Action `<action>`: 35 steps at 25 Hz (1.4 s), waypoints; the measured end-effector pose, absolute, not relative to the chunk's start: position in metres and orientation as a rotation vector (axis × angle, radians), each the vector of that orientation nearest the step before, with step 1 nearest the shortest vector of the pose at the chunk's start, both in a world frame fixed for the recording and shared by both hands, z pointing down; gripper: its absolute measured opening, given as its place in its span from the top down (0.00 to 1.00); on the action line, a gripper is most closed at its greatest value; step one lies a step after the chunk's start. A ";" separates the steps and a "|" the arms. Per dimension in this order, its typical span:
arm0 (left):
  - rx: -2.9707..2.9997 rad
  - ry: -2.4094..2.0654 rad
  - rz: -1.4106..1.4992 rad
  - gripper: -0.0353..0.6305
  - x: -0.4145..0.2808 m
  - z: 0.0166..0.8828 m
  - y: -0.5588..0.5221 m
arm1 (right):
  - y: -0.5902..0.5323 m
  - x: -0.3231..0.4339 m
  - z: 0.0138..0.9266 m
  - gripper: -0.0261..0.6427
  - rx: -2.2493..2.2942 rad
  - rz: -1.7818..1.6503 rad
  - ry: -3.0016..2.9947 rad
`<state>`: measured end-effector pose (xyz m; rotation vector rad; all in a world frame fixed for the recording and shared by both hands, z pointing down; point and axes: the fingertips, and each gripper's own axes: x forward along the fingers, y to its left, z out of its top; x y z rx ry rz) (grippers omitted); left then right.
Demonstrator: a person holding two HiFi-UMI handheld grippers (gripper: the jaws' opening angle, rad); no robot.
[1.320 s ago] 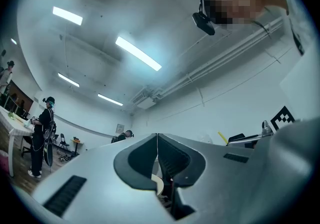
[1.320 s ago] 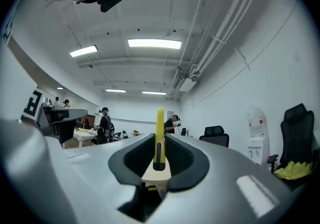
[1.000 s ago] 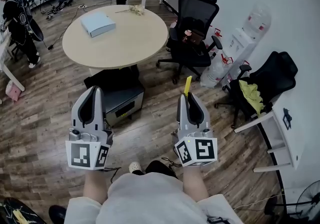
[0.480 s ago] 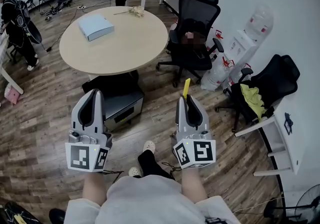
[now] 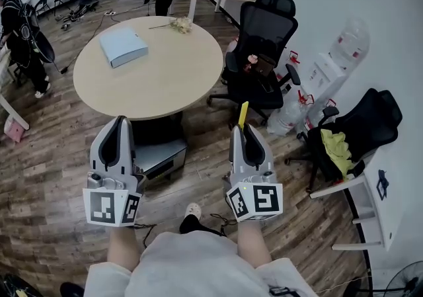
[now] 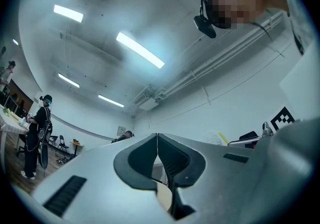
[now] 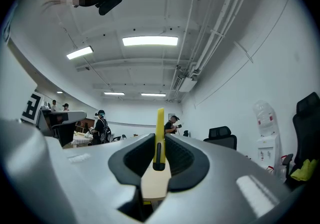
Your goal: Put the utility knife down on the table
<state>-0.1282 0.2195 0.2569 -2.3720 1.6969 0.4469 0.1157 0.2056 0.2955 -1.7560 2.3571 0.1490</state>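
Beige round table [image 5: 165,71] on wood floor [image 5: 46,183]

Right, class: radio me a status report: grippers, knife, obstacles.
Left gripper shut, empty. Right gripper shut on utility knife. Knife not yet down; round table ahead. Blue box on its far side.

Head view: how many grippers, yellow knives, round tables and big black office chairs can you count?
Grippers: 2, left gripper and right gripper
Yellow utility knife: 1
Round table: 1
Black office chairs: 2, one beside the table, one near the wall
Total: 6
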 end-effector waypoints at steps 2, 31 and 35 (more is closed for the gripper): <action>-2.371 1.703 0.454 0.93 -0.120 0.256 0.201 | 0.185 0.123 0.295 0.85 -1.744 0.146 2.364; -2.345 1.754 0.407 0.93 -0.071 0.267 0.023 | -0.009 0.158 0.317 0.85 -1.641 0.067 2.430; -2.342 1.730 0.414 0.93 -0.081 0.260 -0.015 | -0.047 0.146 0.310 0.85 -1.642 0.087 2.422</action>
